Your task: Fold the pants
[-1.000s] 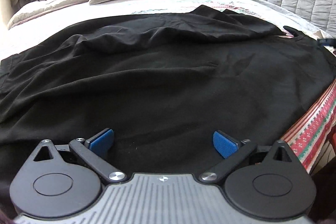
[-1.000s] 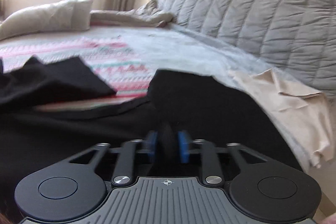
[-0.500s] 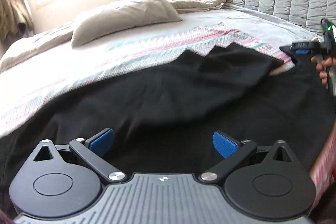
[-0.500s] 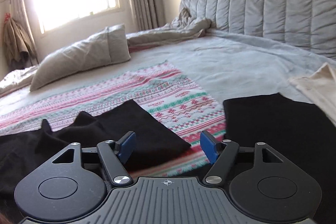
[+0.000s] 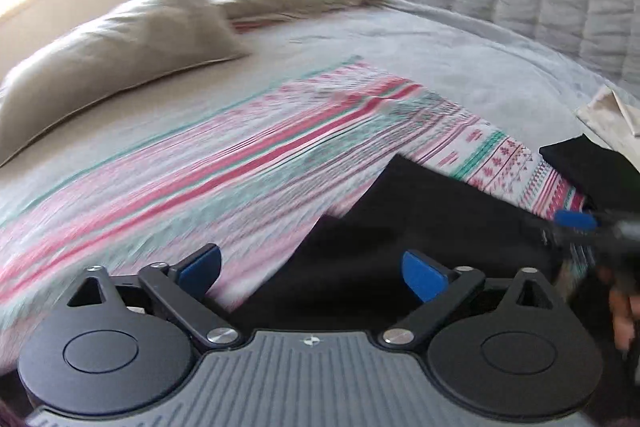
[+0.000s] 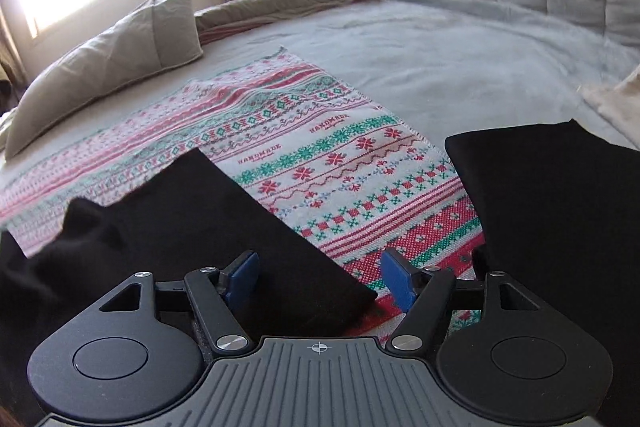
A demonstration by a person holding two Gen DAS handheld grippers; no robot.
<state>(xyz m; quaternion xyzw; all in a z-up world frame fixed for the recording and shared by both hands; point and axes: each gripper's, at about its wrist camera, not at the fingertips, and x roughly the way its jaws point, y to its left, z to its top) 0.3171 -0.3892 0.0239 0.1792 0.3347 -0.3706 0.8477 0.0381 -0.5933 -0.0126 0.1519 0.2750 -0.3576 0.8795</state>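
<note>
1. Left tongs (image 5: 312, 269): jaws wide, closing slightly, empty above the black pants (image 5: 420, 227).
2. Right tongs (image 6: 318, 277): jaws apart, gripping nothing, one pant leg (image 6: 224, 227) below them.
3. Only the left view shows the right tongs (image 5: 576, 221) at its right edge.
4. Beyond lie a patterned blanket (image 6: 320, 155) and a pillow (image 6: 112, 59) on the bed (image 6: 440, 47).

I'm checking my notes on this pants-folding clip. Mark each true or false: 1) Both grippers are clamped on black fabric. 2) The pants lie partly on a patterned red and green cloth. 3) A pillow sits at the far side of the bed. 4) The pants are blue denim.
1) False. The left gripper is empty and its jaws are closing slightly; the right gripper is open, its pads pressing nothing.
2) True. The black pants rest partly on the patterned cloth.
3) True. The grey pillow lies near the window.
4) False. They are black.
</note>
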